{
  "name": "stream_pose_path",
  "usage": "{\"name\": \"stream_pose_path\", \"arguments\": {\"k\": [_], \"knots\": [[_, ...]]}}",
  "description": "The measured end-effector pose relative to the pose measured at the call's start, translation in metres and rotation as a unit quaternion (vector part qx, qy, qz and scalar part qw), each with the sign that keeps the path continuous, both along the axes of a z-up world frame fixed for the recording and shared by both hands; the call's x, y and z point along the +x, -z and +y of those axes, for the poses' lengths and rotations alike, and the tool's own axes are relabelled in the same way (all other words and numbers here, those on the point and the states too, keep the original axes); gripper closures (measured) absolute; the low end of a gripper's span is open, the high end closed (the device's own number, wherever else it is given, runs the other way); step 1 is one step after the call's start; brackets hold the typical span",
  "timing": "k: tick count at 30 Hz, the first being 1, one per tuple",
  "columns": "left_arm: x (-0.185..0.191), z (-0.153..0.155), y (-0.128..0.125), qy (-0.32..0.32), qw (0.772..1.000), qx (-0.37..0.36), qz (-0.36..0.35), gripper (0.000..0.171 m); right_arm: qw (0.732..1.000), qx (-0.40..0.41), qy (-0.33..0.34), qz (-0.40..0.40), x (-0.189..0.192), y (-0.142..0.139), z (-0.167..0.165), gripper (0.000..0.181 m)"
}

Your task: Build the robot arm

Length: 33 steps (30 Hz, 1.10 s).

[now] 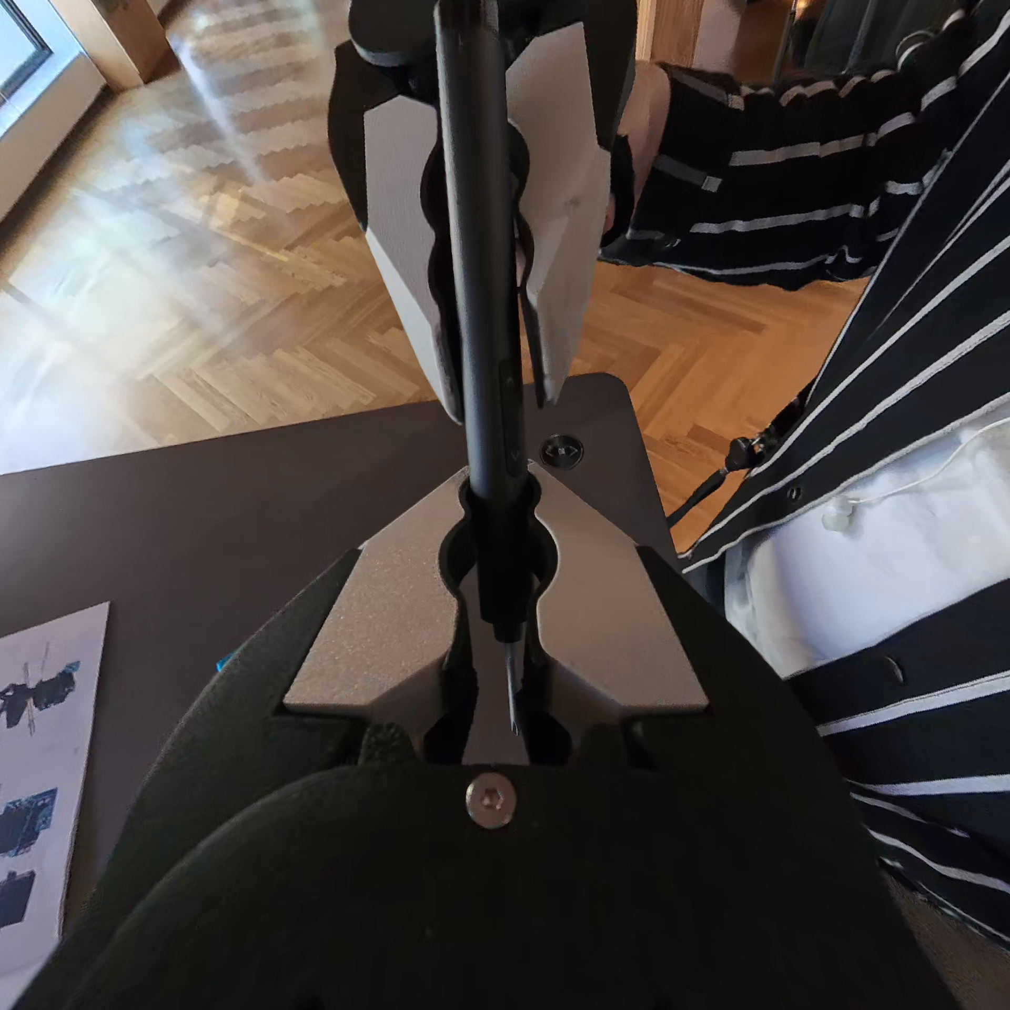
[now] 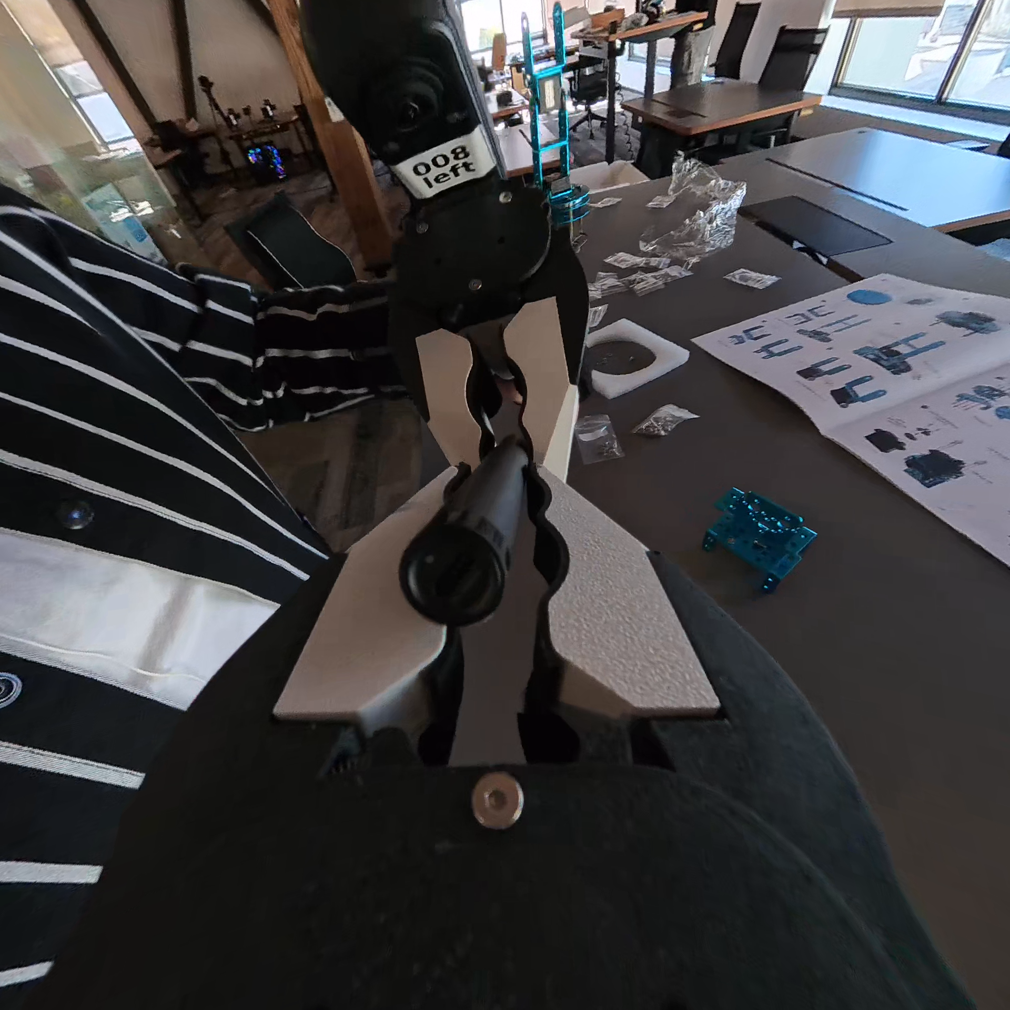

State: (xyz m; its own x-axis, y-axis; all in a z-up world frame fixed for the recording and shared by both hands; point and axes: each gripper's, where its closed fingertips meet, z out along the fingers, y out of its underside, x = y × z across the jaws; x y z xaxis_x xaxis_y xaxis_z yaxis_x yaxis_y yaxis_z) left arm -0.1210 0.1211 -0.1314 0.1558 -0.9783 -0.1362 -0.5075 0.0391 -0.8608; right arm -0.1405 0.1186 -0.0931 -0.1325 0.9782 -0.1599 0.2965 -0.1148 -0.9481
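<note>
A black pen-shaped electric screwdriver point(image 1: 475, 273) is held between both grippers above the edge of a dark table point(image 1: 218, 519). My left gripper point(image 1: 500, 486) is shut on its front end, and the thin metal bit point(image 1: 512, 683) points back at the camera. My right gripper point(image 1: 503, 399) faces it from above and is shut on the shaft. In the right wrist view my right gripper point(image 2: 494, 473) clamps the screwdriver point(image 2: 464, 557), whose round butt end faces the camera. The left gripper point(image 2: 505, 442) holds the far end.
A blue metal bracket point(image 2: 759, 533), small bags of screws point(image 2: 598, 437), a white foam piece point(image 2: 672, 355), crumpled plastic point(image 2: 694, 213) and a printed sheet point(image 2: 902, 382) lie on the table point(image 2: 765, 683). A person in a striped shirt point(image 2: 109, 437) stands close on the left. My left and right fingertips are right by each other. My left tips are roughly 20 cm from the blue metal bracket point(image 2: 759, 533).
</note>
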Motion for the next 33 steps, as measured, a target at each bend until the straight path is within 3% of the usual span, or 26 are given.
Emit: {"name": "stream_pose_path", "arguments": {"k": [9,14,18,21,26,31,33], "knots": [[-0.041,-0.011,0.055,0.024,0.997,-0.063,0.023,0.159,0.998,-0.023,0.056,0.004,-0.038,0.063,-0.005,0.164],[-0.082,0.013,0.048,-0.027,0.995,-0.057,-0.082,0.126,0.987,0.044,0.153,-0.027,-0.041,0.096,0.006,0.164],[-0.133,0.046,0.030,-0.109,0.971,-0.069,-0.199,0.129,0.966,0.102,0.239,-0.015,-0.028,0.085,0.018,0.165],[-0.159,0.064,0.027,-0.145,0.954,-0.085,-0.248,0.130,0.935,0.176,0.307,-0.025,-0.018,0.072,0.033,0.165],[-0.175,0.084,0.032,-0.190,0.947,-0.066,-0.250,0.129,0.881,0.305,0.350,-0.098,-0.024,0.085,0.054,0.165],[-0.177,0.083,0.041,-0.197,0.951,-0.061,-0.229,0.129,0.850,0.363,0.360,-0.127,-0.034,0.099,0.066,0.165],[-0.178,0.081,0.038,-0.196,0.949,-0.061,-0.239,0.130,0.849,0.369,0.353,-0.134,-0.037,0.105,0.068,0.165]]}}
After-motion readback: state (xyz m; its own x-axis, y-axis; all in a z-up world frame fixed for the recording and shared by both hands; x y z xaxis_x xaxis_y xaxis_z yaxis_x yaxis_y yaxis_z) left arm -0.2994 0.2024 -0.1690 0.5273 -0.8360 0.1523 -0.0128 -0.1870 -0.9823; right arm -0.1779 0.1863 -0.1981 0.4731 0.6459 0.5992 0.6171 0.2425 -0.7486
